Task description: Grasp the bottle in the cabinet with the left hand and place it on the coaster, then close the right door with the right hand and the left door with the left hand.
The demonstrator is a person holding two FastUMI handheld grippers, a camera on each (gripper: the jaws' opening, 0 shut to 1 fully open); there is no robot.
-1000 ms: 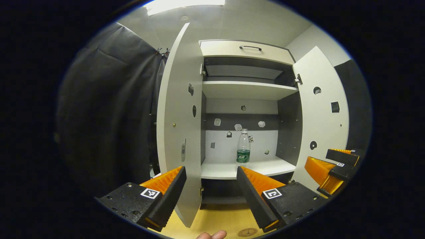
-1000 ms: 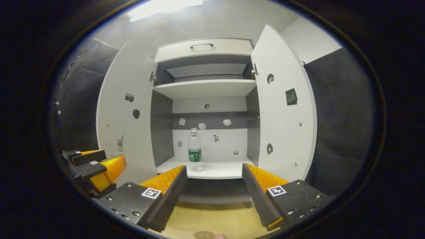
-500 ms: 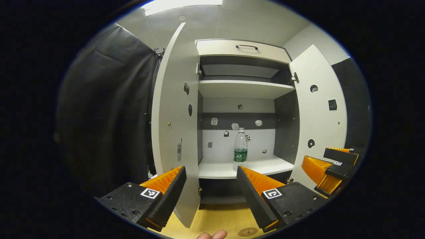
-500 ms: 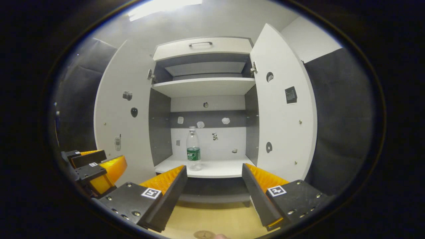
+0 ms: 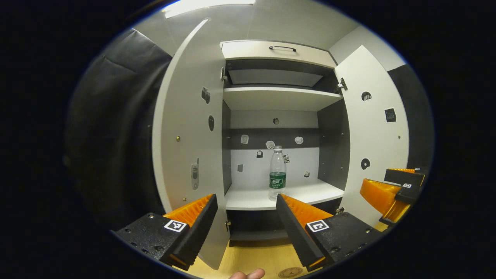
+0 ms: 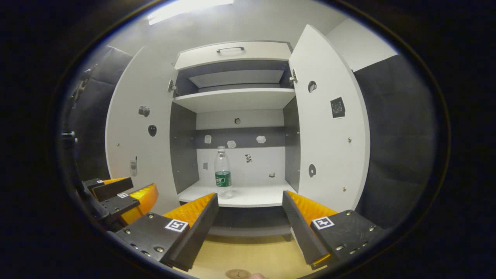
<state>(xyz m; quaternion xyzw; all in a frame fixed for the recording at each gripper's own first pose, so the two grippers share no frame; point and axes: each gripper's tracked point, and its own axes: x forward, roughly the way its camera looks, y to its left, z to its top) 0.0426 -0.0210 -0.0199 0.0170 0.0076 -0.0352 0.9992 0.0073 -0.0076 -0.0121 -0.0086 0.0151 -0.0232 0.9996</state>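
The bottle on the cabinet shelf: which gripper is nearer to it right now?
Left, by a small margin. The bottle looms slightly larger past the left gripper, just off its right finger. The right gripper hangs back level, the bottle toward its left finger. Both open, neither touching.

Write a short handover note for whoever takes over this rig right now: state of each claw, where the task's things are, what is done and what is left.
Left claw: open, holding nothing, short of the cabinet.
Right claw: open, holding nothing, also short of it.
Bottle: upright on the lower shelf, untouched.
Coaster: on the wooden surface below the claws.
Left door and right door: both open.
Done: nothing yet.
Left: grasp the bottle with the left claw, set it on the coaster, close the right door, then the left.
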